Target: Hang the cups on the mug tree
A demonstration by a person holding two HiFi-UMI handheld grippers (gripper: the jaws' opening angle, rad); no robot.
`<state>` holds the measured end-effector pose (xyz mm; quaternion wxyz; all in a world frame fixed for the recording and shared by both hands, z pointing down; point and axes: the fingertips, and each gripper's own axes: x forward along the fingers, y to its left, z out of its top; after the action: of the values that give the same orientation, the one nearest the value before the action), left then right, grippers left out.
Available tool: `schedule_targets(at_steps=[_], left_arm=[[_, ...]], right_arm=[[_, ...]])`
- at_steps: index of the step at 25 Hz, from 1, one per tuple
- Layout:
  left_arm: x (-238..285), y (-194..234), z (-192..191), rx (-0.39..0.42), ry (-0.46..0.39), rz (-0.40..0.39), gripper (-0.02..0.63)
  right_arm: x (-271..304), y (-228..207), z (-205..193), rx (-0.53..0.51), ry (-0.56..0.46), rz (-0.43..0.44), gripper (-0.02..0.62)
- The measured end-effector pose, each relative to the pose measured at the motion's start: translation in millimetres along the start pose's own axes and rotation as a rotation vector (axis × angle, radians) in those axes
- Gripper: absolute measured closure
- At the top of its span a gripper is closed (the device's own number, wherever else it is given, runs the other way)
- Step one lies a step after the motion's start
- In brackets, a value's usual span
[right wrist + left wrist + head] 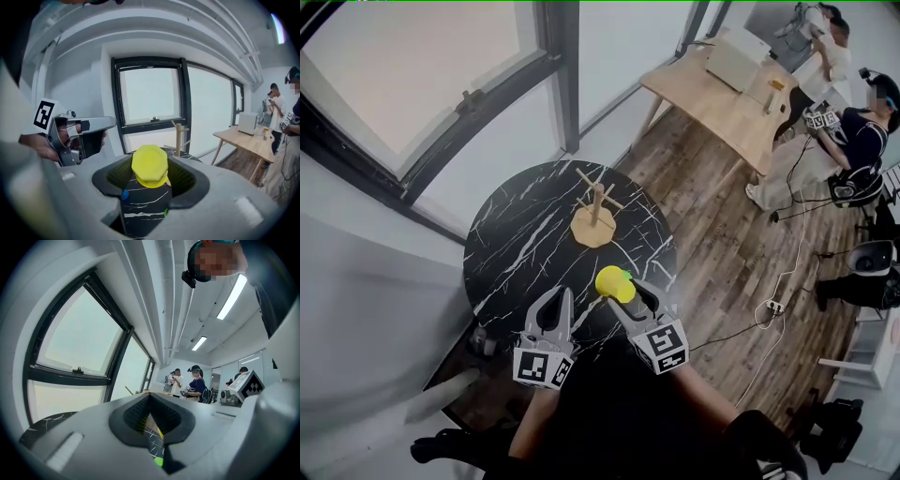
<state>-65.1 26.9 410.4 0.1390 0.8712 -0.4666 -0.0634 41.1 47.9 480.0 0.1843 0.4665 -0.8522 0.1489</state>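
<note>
Yellow cup [150,166] in right tongs [620,287], near table [514,246] edge, mug tree [596,214] apart

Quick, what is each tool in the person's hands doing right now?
Left tool: closed, holding nothing.
Right tool: gripping the yellow plastic cup.
</note>
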Motion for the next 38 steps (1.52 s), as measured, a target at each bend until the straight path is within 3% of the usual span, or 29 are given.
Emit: schedule_targets(at_steps=[21,38], left_arm=[[27.0,-4.4,4.2,0.009,-0.001,0.043,0.604],[52.5,6.1,-1.8,0.004,0.03,0.069,0.604]], right_arm=[[20.2,-86.5,68.3,-0.034,-0.127,-0.07,0.367],[65.2,-120.1,75.4,-0.025,-0.122,-0.051,0.367]])
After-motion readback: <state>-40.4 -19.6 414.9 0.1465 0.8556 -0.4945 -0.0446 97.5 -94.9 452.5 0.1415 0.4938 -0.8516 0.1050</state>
